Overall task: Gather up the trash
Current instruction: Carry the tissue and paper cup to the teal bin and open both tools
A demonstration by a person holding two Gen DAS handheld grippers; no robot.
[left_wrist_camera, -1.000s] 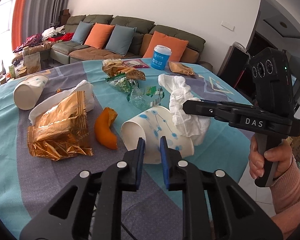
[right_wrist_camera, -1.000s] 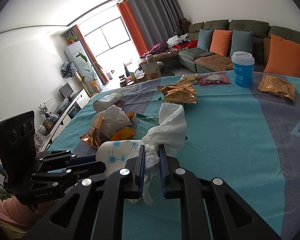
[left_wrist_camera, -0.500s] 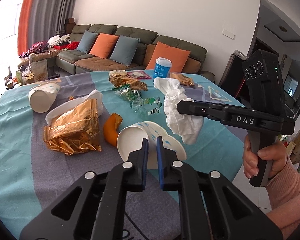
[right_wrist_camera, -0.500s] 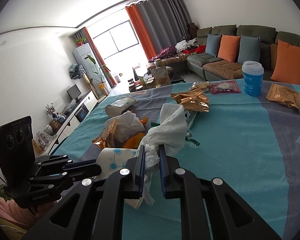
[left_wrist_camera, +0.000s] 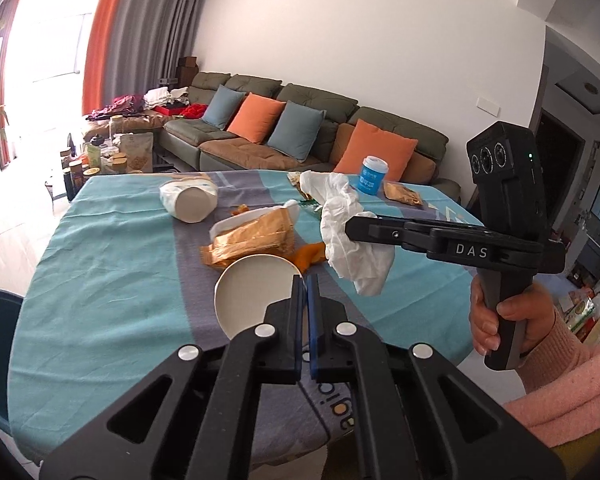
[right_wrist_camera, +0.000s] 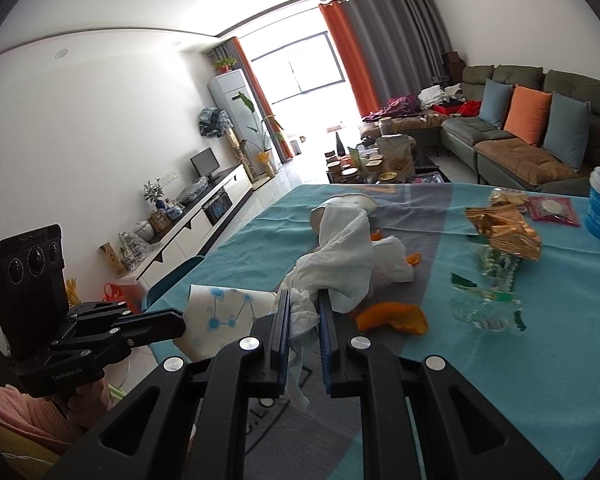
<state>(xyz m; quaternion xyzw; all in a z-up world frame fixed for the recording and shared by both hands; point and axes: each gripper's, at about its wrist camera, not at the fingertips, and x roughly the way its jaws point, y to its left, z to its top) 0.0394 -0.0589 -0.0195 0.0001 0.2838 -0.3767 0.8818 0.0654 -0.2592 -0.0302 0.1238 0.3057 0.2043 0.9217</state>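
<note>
A: Left wrist view: what has the left gripper (left_wrist_camera: pixel 305 280)?
B: Its jaws pinch the rim of a paper cup (left_wrist_camera: pixel 256 294) above the table (left_wrist_camera: pixel 100 280), mouth facing the camera, axis along the fingers.
A: Right wrist view?
B: The right gripper (right_wrist_camera: pixel 304 300) is clamped on a crumpled tissue (right_wrist_camera: pixel 336 264), which trails up and away over the table; the cup hangs to its left.

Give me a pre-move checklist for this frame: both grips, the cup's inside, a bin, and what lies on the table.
1. Left gripper pinching the paper cup by its rim: ok.
2. Right gripper clamped on the white tissue: ok.
3. Cup's inside empty: ok.
4. Trash bin in sight: not ok, neither view shows one.
5. Table cleared: not ok; orange peel and gold wrapper lie there.
</note>
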